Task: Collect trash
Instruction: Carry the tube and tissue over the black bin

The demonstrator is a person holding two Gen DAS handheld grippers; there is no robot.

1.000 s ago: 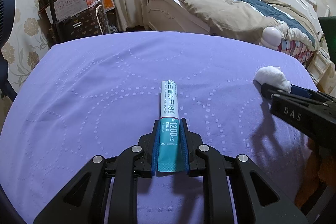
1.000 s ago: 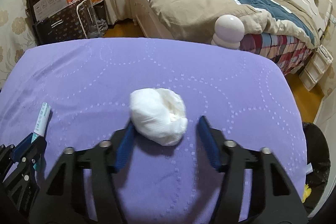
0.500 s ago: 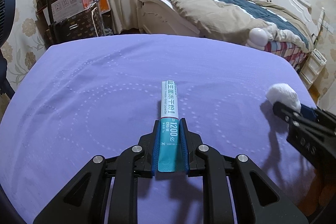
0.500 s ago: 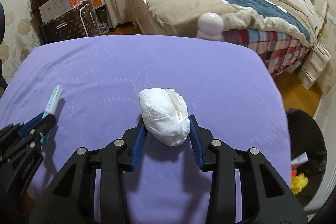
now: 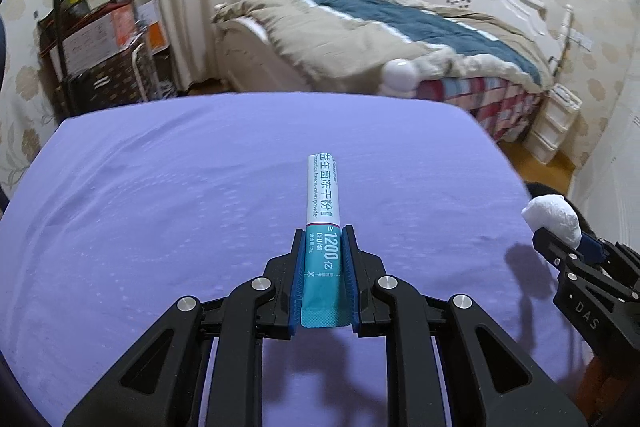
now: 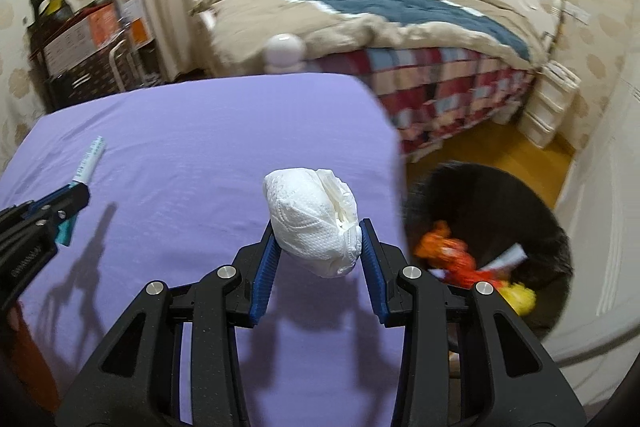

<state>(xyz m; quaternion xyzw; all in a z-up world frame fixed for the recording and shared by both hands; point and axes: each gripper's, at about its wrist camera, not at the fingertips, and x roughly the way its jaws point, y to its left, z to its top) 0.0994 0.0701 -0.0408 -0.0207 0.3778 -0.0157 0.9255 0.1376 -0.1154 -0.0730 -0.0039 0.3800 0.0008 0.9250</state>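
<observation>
My left gripper [image 5: 323,233] is shut on a teal and white powder sachet [image 5: 323,203] that sticks out forward over the purple table cover [image 5: 160,195]. My right gripper [image 6: 317,225] is shut on a crumpled white paper ball [image 6: 314,219], held above the table's right edge. A black trash bin [image 6: 492,227] stands on the floor just right of that edge, with orange and yellow wrappers inside. The right wrist view shows the left gripper [image 6: 76,193] with the sachet [image 6: 90,161] at the far left. In the left wrist view the right gripper [image 5: 560,239] carries the paper ball [image 5: 554,217] at the right.
Beyond the table stands a bed [image 5: 400,39] with a tan and blue quilt. A cart with boxes [image 5: 100,55] is at the back left. White drawers [image 6: 548,103] sit by the wall at right, past a strip of wooden floor [image 6: 500,147].
The right gripper shut on the paper ball, lifted it and carried it right toward the bin. The left gripper, still shut on the sachet, also moved right and slightly up.
</observation>
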